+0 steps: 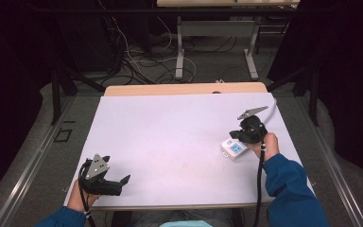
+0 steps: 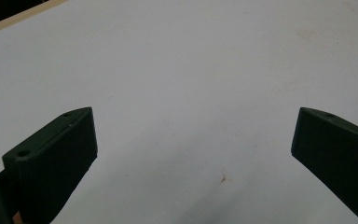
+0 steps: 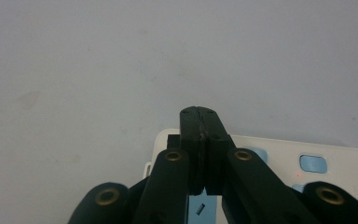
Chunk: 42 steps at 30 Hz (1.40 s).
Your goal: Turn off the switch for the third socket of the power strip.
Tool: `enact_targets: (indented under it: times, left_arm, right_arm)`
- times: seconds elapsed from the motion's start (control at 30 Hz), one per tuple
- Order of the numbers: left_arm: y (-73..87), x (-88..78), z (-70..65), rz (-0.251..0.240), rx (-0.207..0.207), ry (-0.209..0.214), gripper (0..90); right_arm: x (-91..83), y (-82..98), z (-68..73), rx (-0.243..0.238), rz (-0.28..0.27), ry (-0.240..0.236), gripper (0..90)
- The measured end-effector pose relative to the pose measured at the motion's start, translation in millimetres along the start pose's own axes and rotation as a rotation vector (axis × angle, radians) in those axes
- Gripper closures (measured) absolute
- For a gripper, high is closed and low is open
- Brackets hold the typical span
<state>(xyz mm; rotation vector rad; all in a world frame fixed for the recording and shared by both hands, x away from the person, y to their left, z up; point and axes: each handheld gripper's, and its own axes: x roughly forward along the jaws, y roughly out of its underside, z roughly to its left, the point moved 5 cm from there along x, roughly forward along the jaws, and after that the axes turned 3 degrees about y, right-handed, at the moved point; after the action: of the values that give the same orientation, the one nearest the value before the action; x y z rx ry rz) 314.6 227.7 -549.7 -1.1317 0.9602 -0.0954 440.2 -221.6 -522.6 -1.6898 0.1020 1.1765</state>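
1. Dark walls and black curtains stand all around, and we see loose cables on the grey floor (image 1: pixel 170 71) past the far end of the desk (image 1: pixel 179 137).
2. Our desk has a plain white top with a strip of light wood along its far edge.
3. We see another desk's metal legs (image 1: pixel 179 47) farther back.
4. Our left gripper (image 1: pixel 105 177) sits near the close left corner of the desk, held in our left hand (image 1: pixel 80 197).
5. Its fingers (image 2: pixel 58 156) are wide apart, and in the left gripper view we see bare white desk between them.
6. A small brown spot (image 2: pixel 223 179) marks the desk there.
7. Our right gripper (image 1: pixel 246 132) is over on the right side of the desk, well apart from the left one.
8. Our right hand (image 1: pixel 268 144) holds it, and a blue sleeve (image 1: pixel 288 189) covers that arm.
9. Its fingers (image 3: pixel 190 140) are pressed together, tip to tip, with nothing between them that we can see.
10. A white box with blue buttons (image 1: pixel 233 148) lies flat on the desk, right under the right gripper.
11. In the right gripper view the closed fingers hang over the left part of the box, and a tiny red light (image 3: pixel 298 175) shows on its top.
12. We cannot tell if the fingers touch the box.
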Motion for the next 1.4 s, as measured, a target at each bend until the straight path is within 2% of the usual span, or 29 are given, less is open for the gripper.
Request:
enact_targets:
  times: [0.37,0.6,0.77,1.03,1.17,1.4]
  left_arm:
    - [0.2,0.0,0.0,0.002,0.0,-0.001,0.1]
    - [0.3,0.2,0.1,0.003,0.001,-0.002,0.1]
    - [0.6,0.2,0.3,0.008,0.002,0.0,0.1]
    - [0.5,0.2,0.3,0.008,0.003,-0.003,0.1]
    - [0.8,1.4,-0.6,0.006,0.0,0.002,0.1]
    - [0.7,1.2,-0.6,0.005,0.001,0.001,0.1]
  right_arm:
    - [4.6,1.5,0.7,-0.036,0.01,0.032,90.0]
    - [8.3,4.2,1.9,-0.025,0.039,0.039,90.0]
    - [10.4,4.7,1.4,-0.036,0.053,0.071,90.0]
    - [13.5,6.0,1.1,-0.029,0.062,0.07,90.0]
    - [17.0,8.2,0.0,-0.039,0.077,0.098,90.0]
    - [18.8,9.4,0.6,-0.041,0.084,0.094,90.0]
